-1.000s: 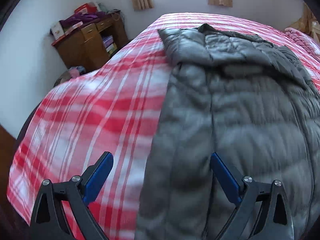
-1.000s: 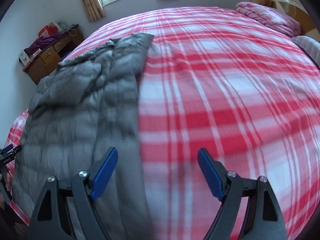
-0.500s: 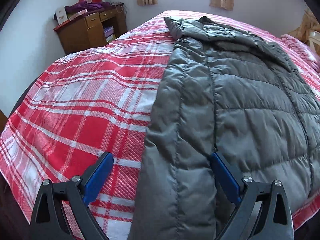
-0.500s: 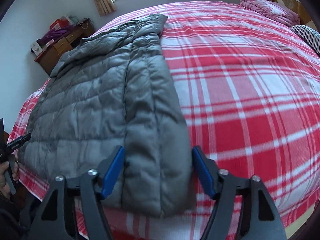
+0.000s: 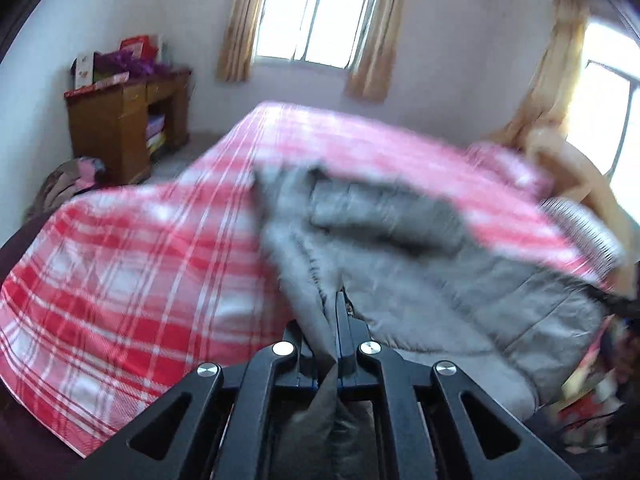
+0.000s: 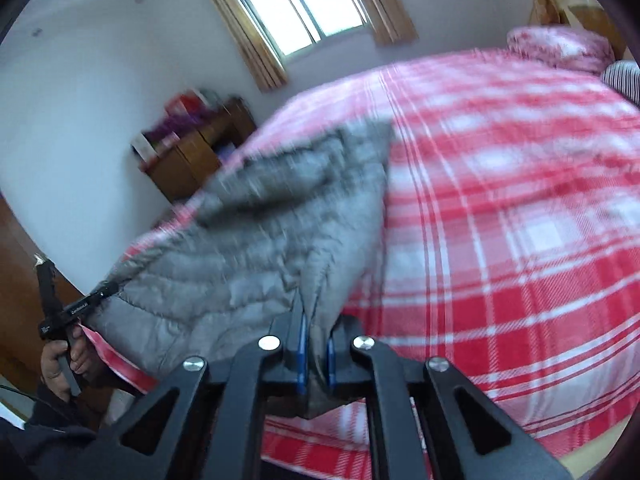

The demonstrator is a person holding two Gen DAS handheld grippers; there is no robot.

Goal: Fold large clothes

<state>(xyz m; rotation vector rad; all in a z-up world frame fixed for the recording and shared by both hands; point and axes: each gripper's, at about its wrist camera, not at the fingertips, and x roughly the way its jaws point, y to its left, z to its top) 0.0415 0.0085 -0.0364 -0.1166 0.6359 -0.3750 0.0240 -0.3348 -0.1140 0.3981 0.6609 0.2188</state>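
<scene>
A grey quilted down jacket (image 5: 400,240) lies on a bed with a red and white plaid cover (image 5: 140,256). My left gripper (image 5: 326,328) is shut on the jacket's near hem at its left corner and lifts it off the bed. My right gripper (image 6: 314,344) is shut on the jacket (image 6: 260,232) at its right hem corner. The hem hangs raised between both grippers. The left gripper (image 6: 76,308) also shows in the right wrist view, in a hand at the far left. Both views are blurred by motion.
A wooden desk (image 5: 124,128) with boxes stands against the wall left of the bed. A pink folded blanket (image 6: 560,46) and a striped pillow (image 6: 624,80) lie at the head of the bed. Curtained windows (image 5: 312,28) are behind.
Both grippers went from open around the jacket's hem to shut on it. They have lifted the hem, and the views have tilted upward toward the wall and windows.
</scene>
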